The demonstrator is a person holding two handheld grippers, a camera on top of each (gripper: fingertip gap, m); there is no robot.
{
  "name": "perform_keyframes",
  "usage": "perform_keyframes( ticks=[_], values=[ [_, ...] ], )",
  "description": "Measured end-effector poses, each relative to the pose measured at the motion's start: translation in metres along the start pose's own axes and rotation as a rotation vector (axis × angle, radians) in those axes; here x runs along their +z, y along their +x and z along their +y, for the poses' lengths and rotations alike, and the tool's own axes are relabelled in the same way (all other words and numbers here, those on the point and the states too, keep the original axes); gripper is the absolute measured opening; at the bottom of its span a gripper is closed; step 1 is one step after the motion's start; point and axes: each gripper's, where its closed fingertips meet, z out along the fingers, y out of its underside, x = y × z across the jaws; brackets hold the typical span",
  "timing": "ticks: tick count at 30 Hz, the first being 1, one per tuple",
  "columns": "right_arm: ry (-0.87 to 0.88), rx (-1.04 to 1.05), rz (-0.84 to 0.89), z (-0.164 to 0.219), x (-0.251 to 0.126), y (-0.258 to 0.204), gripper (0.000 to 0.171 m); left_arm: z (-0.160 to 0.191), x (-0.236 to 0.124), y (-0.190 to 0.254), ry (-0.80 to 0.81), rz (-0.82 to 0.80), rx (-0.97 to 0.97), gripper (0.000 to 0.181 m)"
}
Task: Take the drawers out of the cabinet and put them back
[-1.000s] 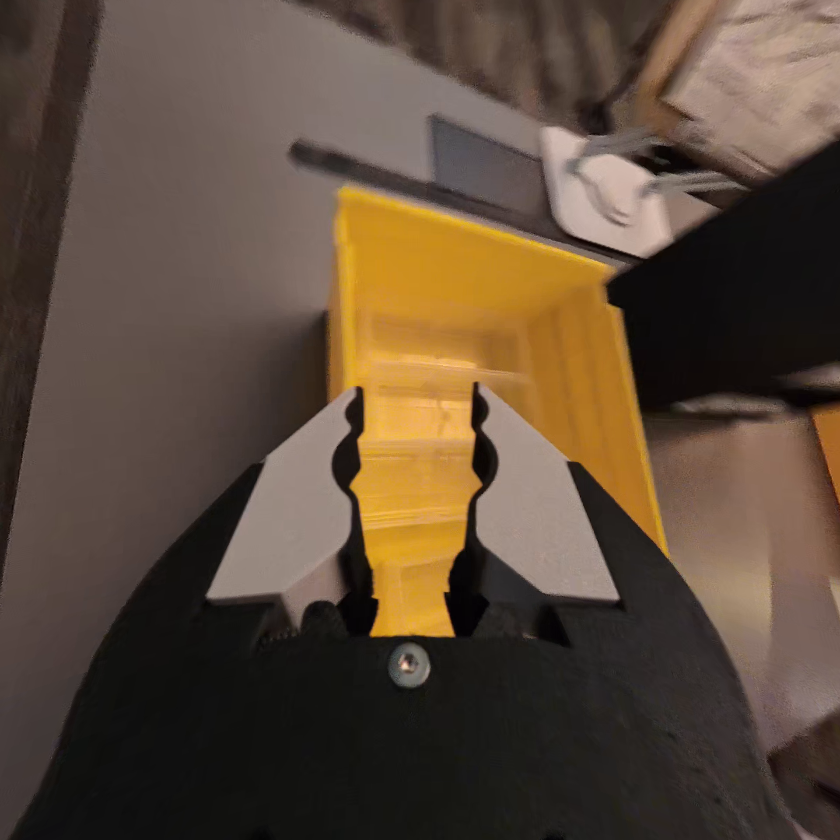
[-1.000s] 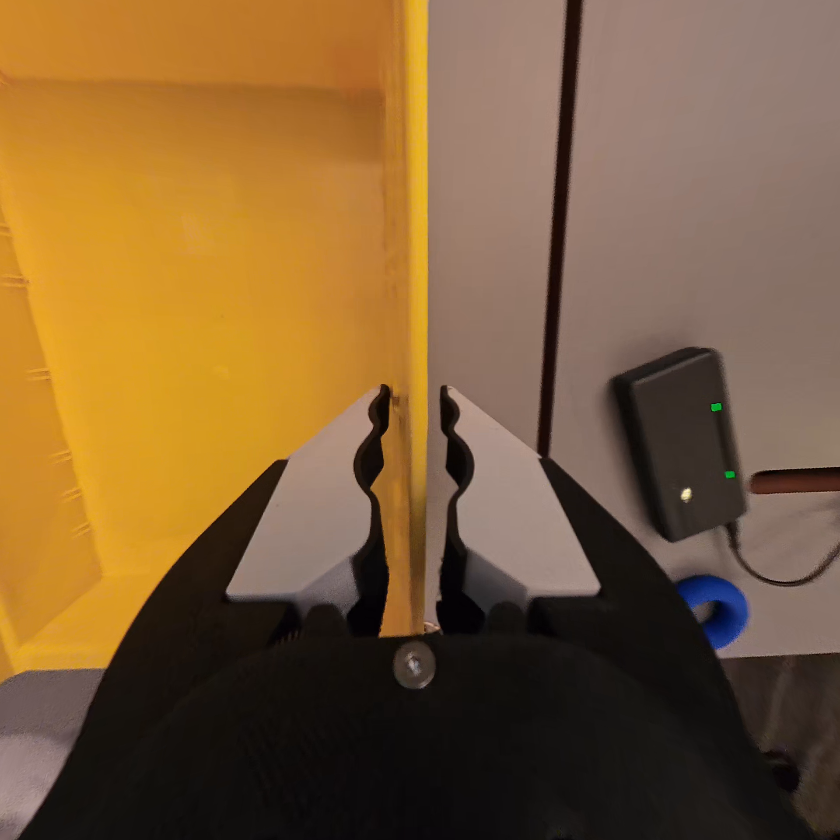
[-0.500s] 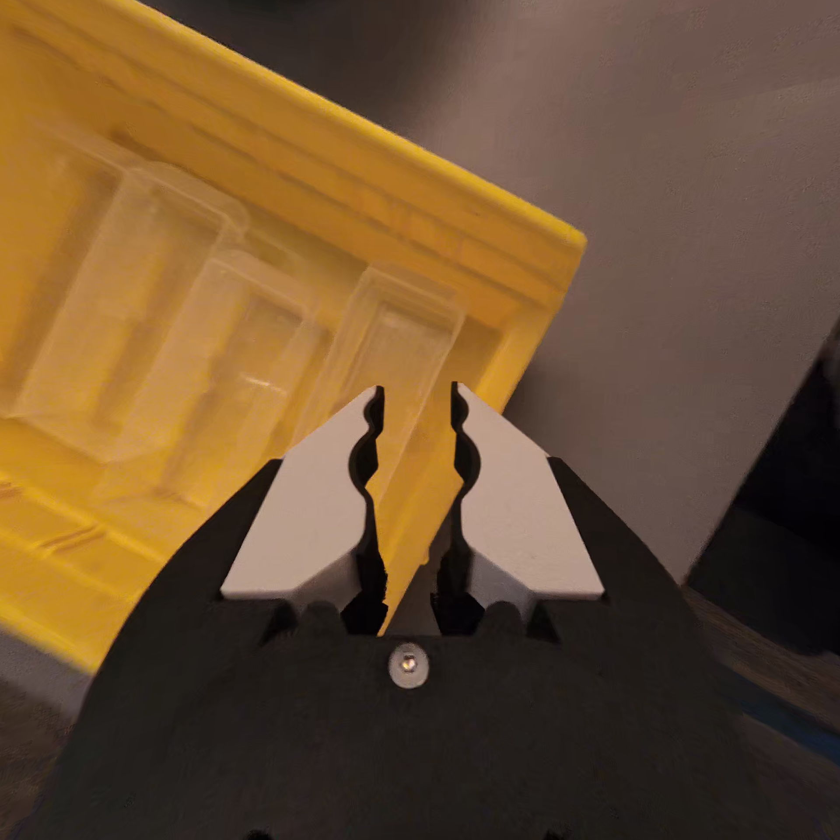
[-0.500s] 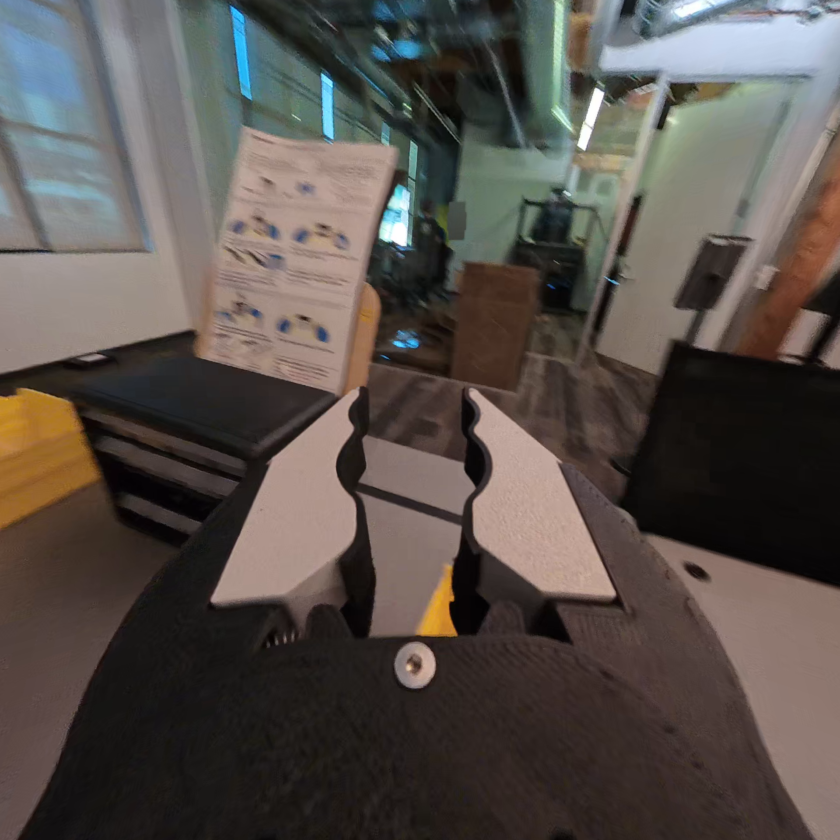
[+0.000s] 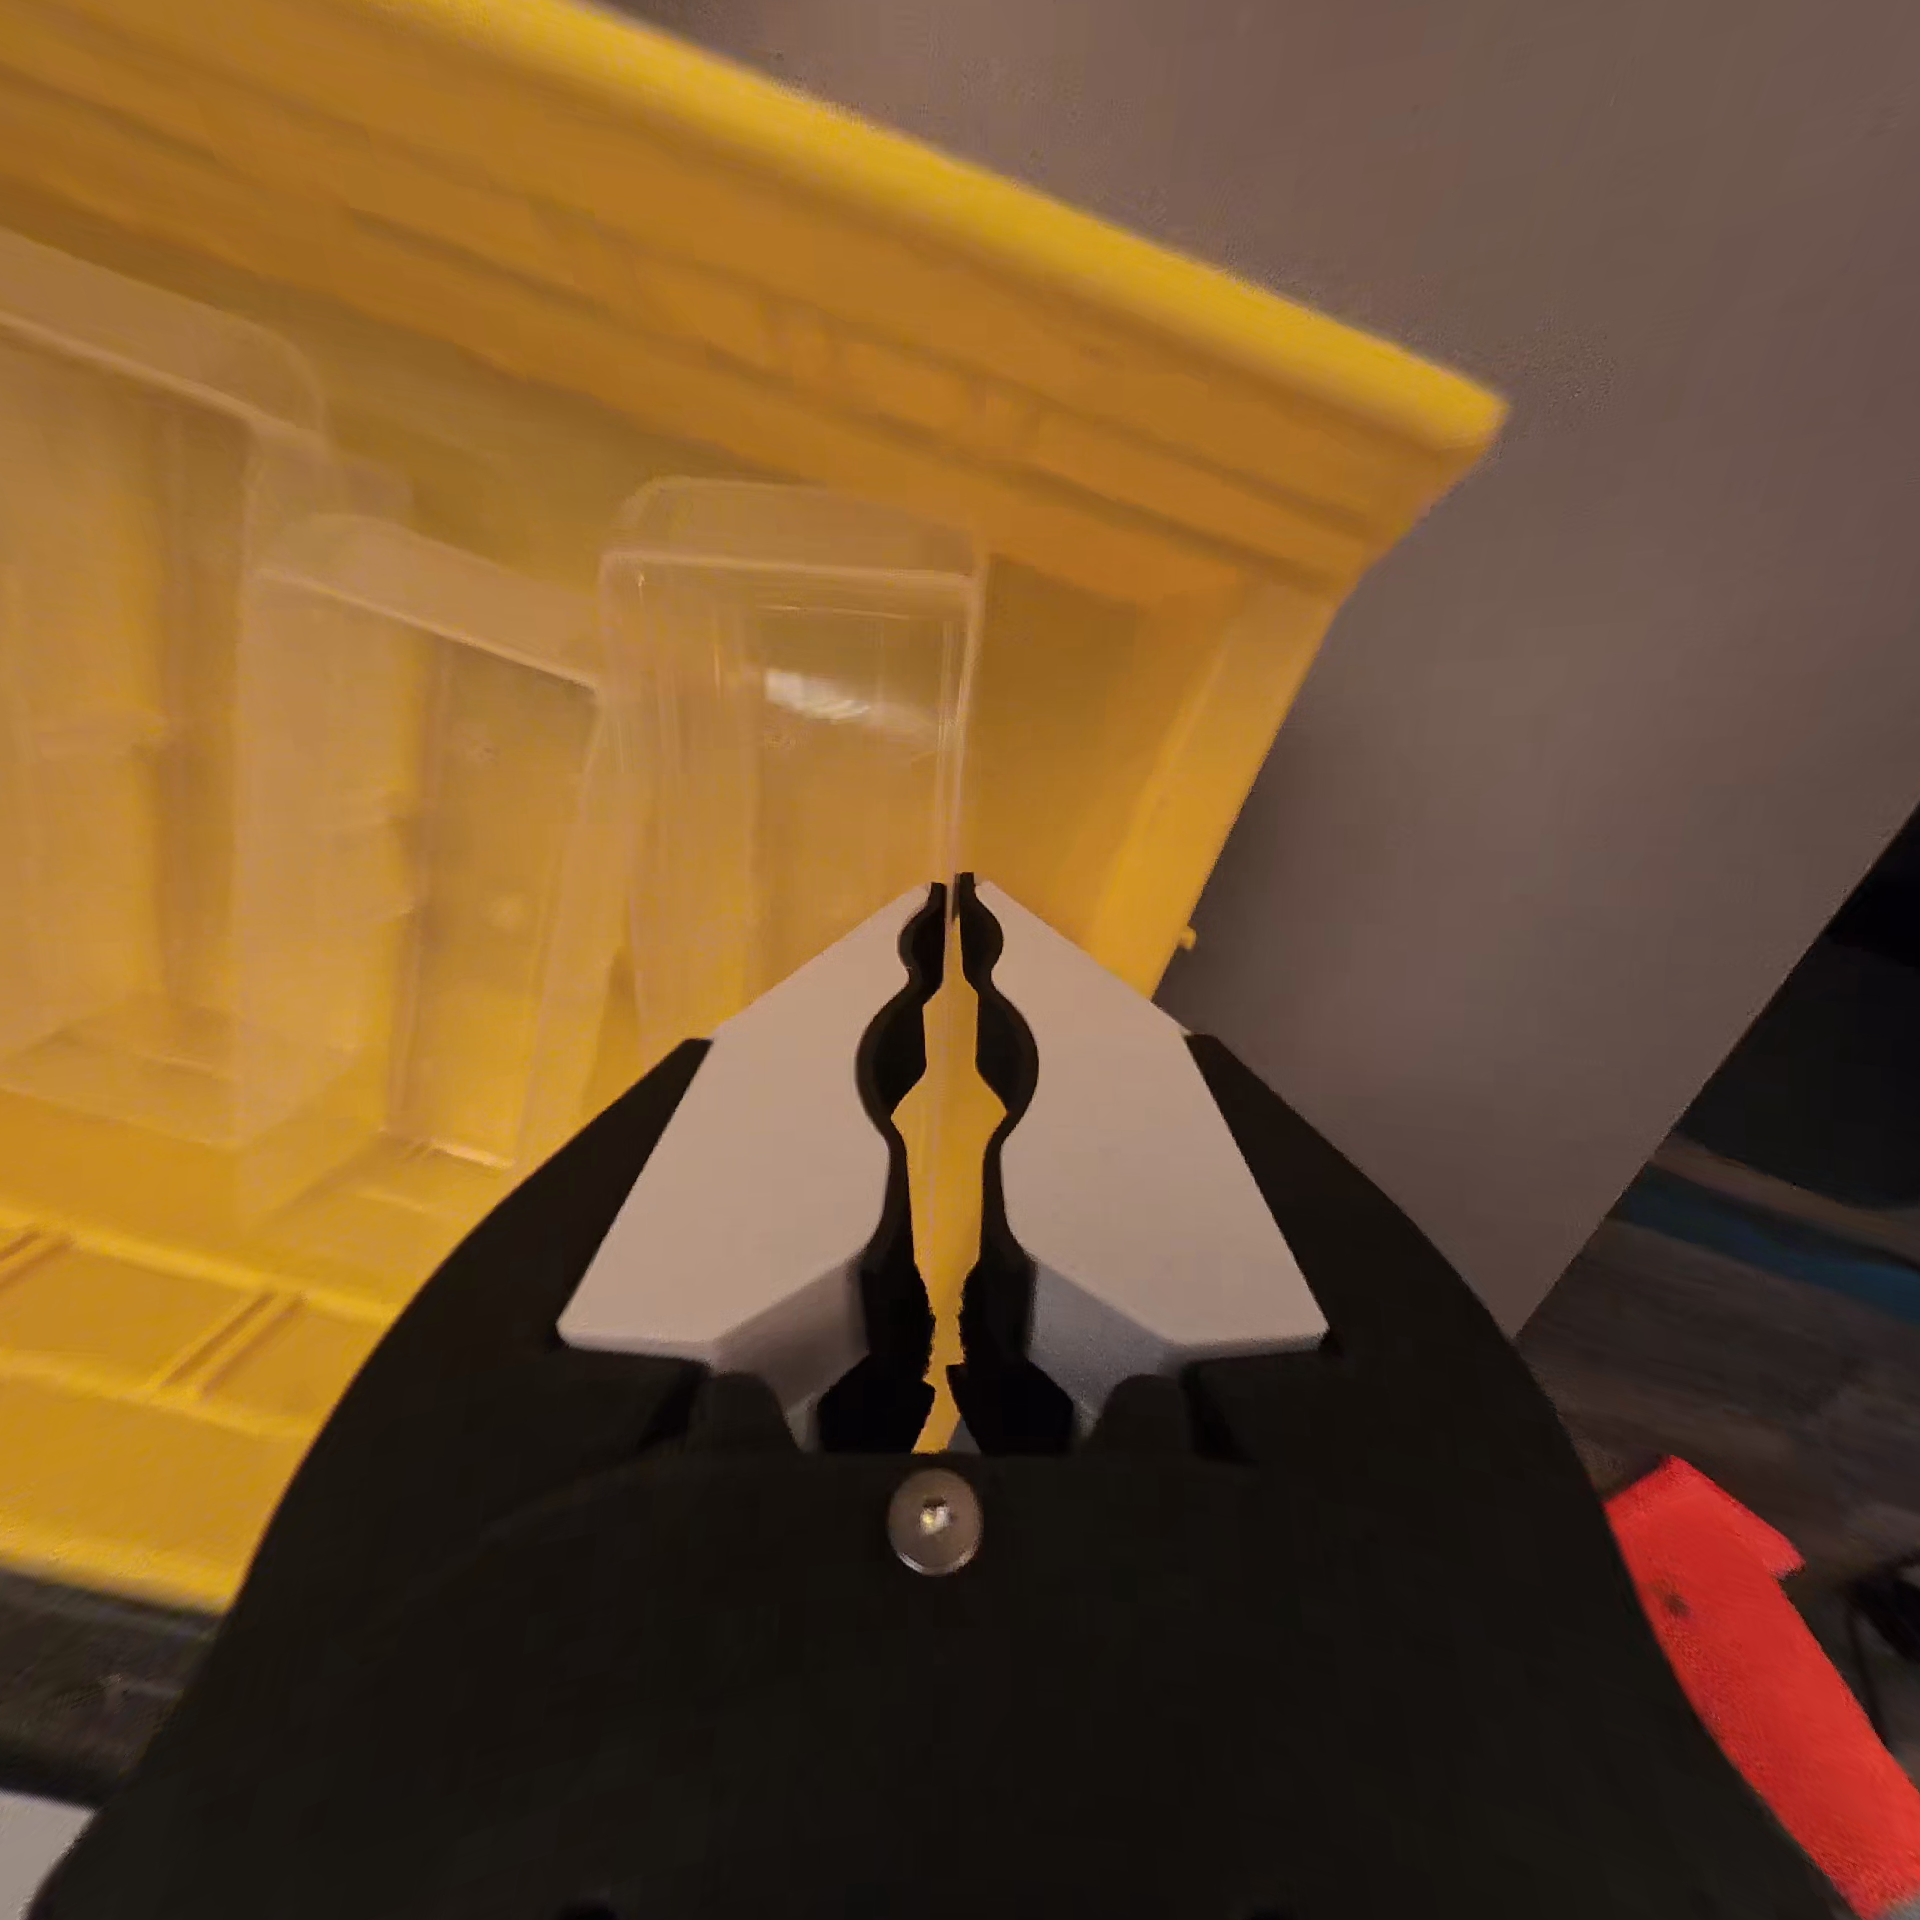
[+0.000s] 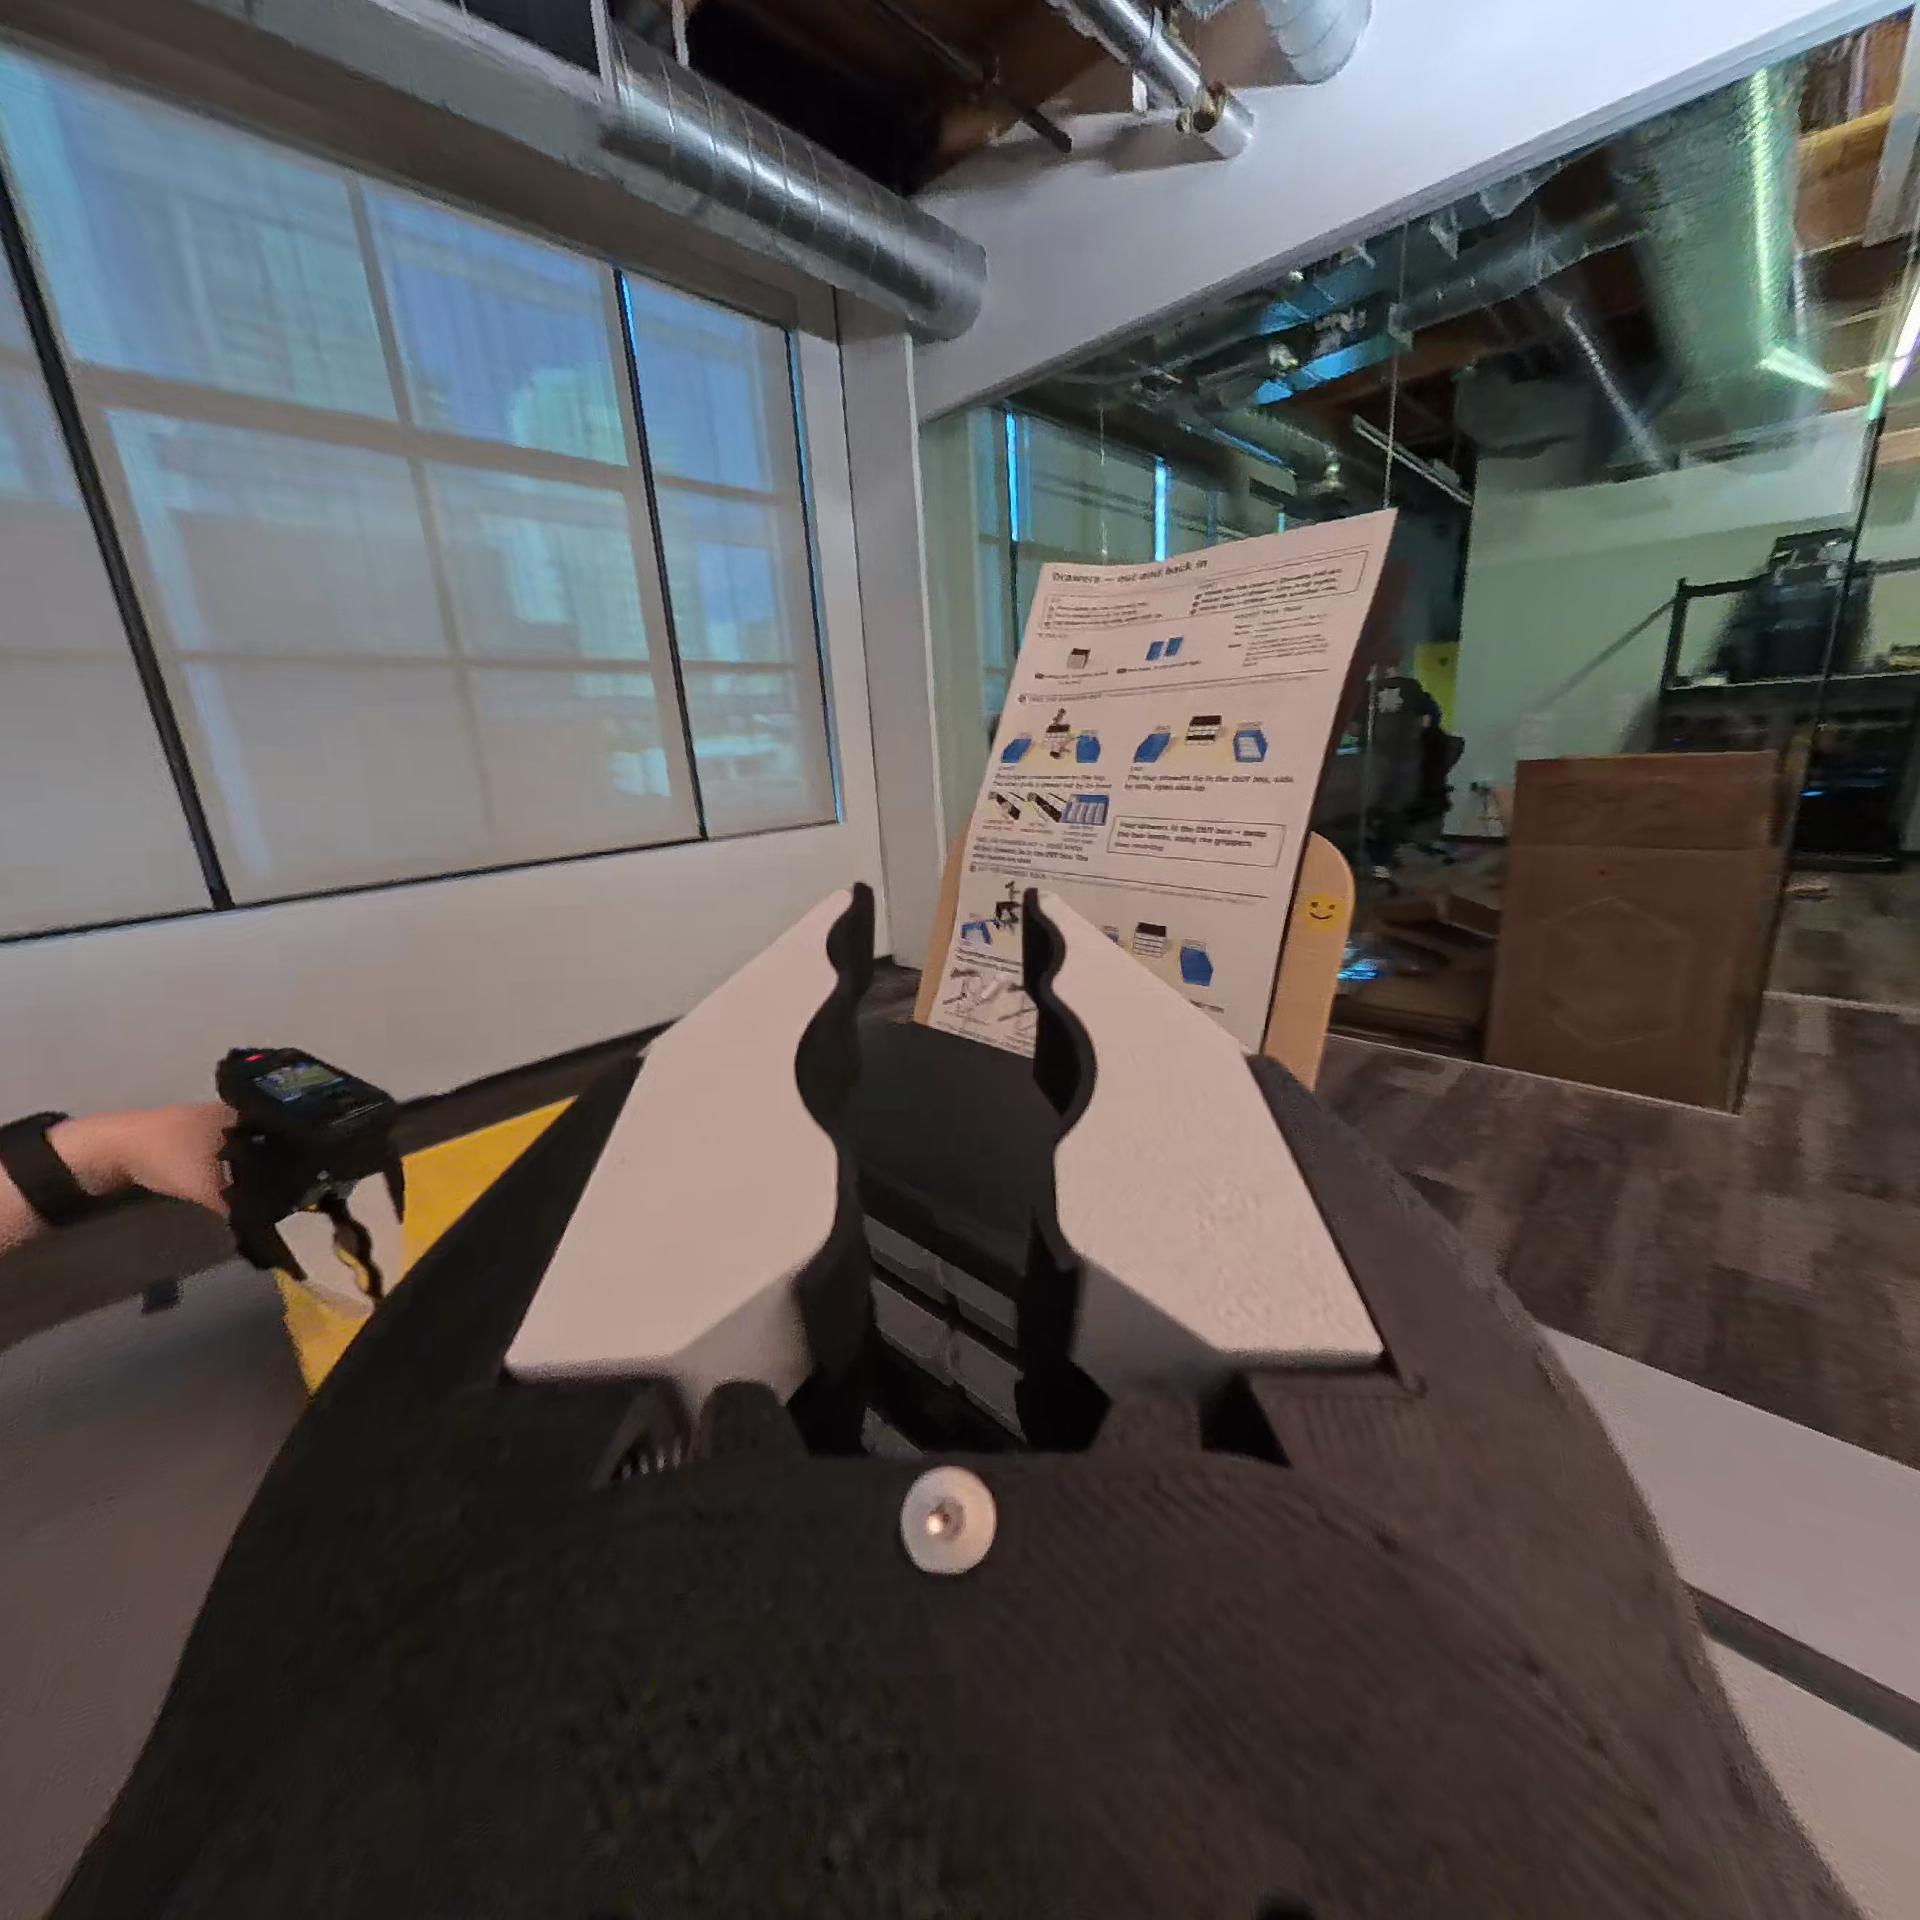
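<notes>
Yellow bin (image 5: 1195,343) walls crowd clear drawers (image 5: 790,727) beside left claw (image 5: 952,891).

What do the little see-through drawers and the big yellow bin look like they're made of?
The small see-through drawers look like thin, glossy clear plastic: the yellow shows through and one catches a glare. The big yellow bin looks like opaque moulded plastic, with stepped ridges under its rim.

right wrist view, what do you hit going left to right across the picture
person's hand → left gripper → yellow bin → right gripper → instruction sheet → cardboard box
</notes>
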Motion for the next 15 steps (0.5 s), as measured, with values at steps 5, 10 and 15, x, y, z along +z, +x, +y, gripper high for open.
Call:
perform_keyframes(
  ticks=[5, 10, 15],
  values=[
    [-0.016, 0.067, -0.049, 0.004, -0.001, 0.006, 0.02, -0.013, -0.073, 0.003, 0.012, -0.111, 0.015, 0.0],
    [-0.099, 0.047, -0.025, 0.016, -0.003, 0.005, 0.021, -0.103, -0.129, 0.042, 0.149, -0.229, 0.236, 0.0],
    [-0.282, 0.057, -0.174, 0.056, 0.008, -0.042, 0.03, -0.218, -0.036, 0.114, 0.164, -0.159, 0.69, 0.0]
  ],
)
